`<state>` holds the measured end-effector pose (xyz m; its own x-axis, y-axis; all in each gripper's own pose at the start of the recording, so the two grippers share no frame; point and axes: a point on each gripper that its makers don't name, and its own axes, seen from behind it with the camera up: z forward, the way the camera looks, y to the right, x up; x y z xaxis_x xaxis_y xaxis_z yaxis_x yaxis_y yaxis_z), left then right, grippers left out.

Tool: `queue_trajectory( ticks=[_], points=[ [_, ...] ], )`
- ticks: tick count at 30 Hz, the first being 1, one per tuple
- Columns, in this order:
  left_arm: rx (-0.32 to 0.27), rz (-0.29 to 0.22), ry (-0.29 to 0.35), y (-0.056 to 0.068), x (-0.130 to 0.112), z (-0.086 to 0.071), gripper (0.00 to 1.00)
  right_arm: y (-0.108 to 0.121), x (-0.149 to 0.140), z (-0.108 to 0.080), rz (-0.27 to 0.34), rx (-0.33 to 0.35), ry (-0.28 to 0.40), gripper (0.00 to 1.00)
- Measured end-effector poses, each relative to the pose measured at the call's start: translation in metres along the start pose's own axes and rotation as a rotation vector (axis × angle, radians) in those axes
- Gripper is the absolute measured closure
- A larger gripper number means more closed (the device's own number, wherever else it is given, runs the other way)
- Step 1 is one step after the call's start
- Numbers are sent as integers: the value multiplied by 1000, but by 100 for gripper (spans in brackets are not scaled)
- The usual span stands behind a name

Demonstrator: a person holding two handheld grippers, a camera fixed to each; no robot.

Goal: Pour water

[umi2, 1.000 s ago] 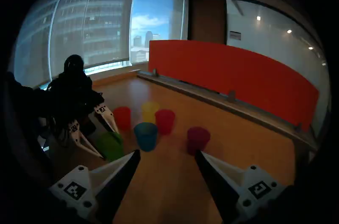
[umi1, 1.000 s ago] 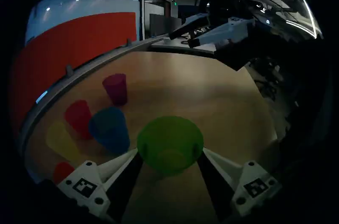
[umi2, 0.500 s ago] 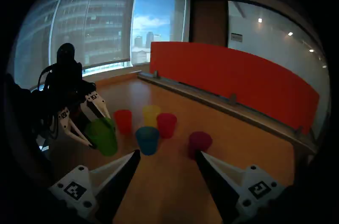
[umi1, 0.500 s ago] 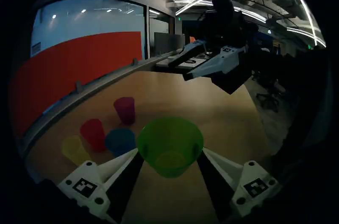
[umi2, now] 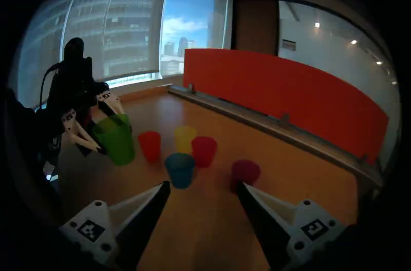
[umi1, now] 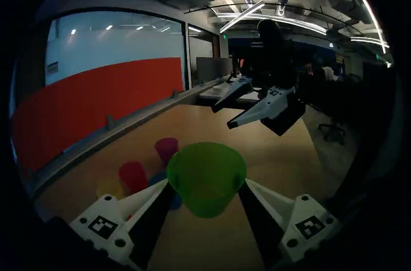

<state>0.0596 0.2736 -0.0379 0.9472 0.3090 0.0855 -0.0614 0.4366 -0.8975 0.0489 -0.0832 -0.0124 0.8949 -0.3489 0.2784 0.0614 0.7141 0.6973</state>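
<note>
Right now the left gripper (umi1: 205, 182) has its jaws clamped on the green cup (umi1: 206, 176), one finger on each side of its wall. In the right gripper view that cup stands about upright and looks lifted off the counter (umi2: 205, 230), just left of the red cup (umi2: 150, 145). The yellow cup (umi2: 184, 138) and crimson cup (umi2: 204, 150) stand close beside the red one. The blue cup (umi2: 180, 169) is nearer the camera and the magenta cup (umi2: 245, 172) stands apart to the right. The right gripper (umi2: 202, 185) hovers over the counter, jaws wide apart and empty. Whether the green cup holds water cannot be told.
</note>
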Motion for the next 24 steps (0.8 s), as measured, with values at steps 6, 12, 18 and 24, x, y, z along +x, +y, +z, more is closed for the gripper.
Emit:
queue_trajectory(
  ticks=[6, 12, 18, 24],
  points=[
    [34, 3, 43, -12, 17, -15, 17, -1, 3, 3, -7, 0, 4, 0],
    [71, 7, 92, -23, 31, -30, 16, -4, 4, 8, -15, 3, 4, 0],
    [112, 17, 162, -33, 50, -46, 16, -7, 6, 14, -19, 10, 7, 0],
    [147, -8, 202, -44, 59, -56, 16, -9, 6, 22, -19, 19, 8, 0]
  ],
)
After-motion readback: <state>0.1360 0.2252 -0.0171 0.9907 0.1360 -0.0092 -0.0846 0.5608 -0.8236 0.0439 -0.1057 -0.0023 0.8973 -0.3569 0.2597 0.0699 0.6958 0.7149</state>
